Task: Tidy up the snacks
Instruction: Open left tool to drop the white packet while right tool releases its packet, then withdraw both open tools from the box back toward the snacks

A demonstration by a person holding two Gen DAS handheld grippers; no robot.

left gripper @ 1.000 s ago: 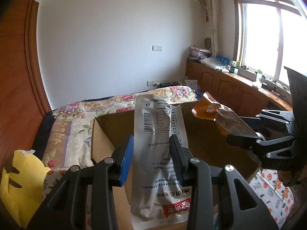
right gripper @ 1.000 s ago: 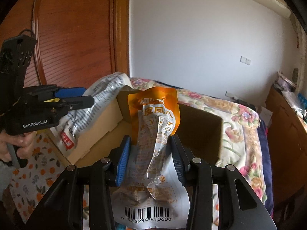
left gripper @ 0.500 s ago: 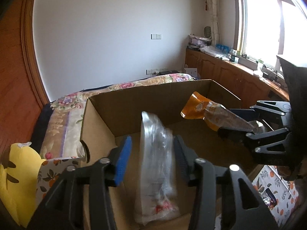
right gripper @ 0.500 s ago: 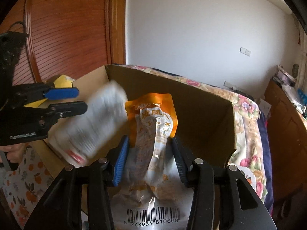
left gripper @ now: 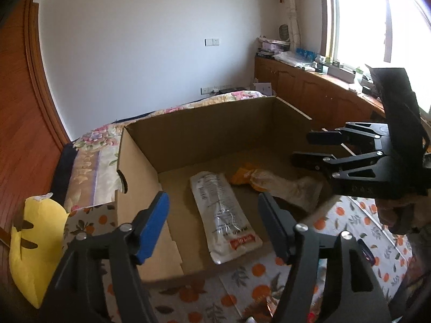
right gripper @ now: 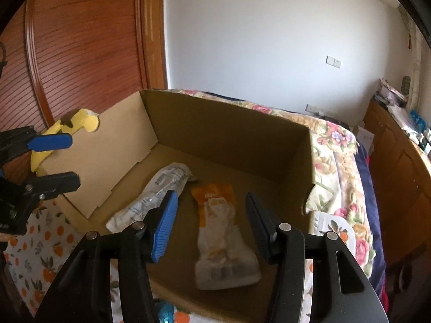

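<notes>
An open brown cardboard box (left gripper: 204, 132) stands on a cloth printed with oranges and leaves (left gripper: 358, 220), with a flower-patterned bed cover (right gripper: 336, 140) behind its far wall. Two snack packs lie flat on the box floor, side by side and a little apart. The silvery-white foil snack pouch with a red label at its near end (left gripper: 225, 215) lies nearer the box's left wall, its red-label end close to the open near edge. The orange-topped clear plastic snack pouch with a barcode (right gripper: 223, 231) lies towards the middle of the floor, its orange end pointing at the far wall and its barcode end close to the near edge.

The left hand-held gripper (left gripper: 212, 223) hovers above the near edge of the box with its jaws opening; the silvery-white pouch shows in the gap between them but lies below on the box floor, and the pads do not touch it. The right hand-held gripper (right gripper: 211, 218) hangs over the near edge too, jaws opening, with the orange-topped pouch seen between them yet lying free on the cardboard.

A yellow plush toy with dark markings (left gripper: 29, 245) sits outside the box by its left wall, against a reddish wooden slatted door (right gripper: 75, 53)
</notes>
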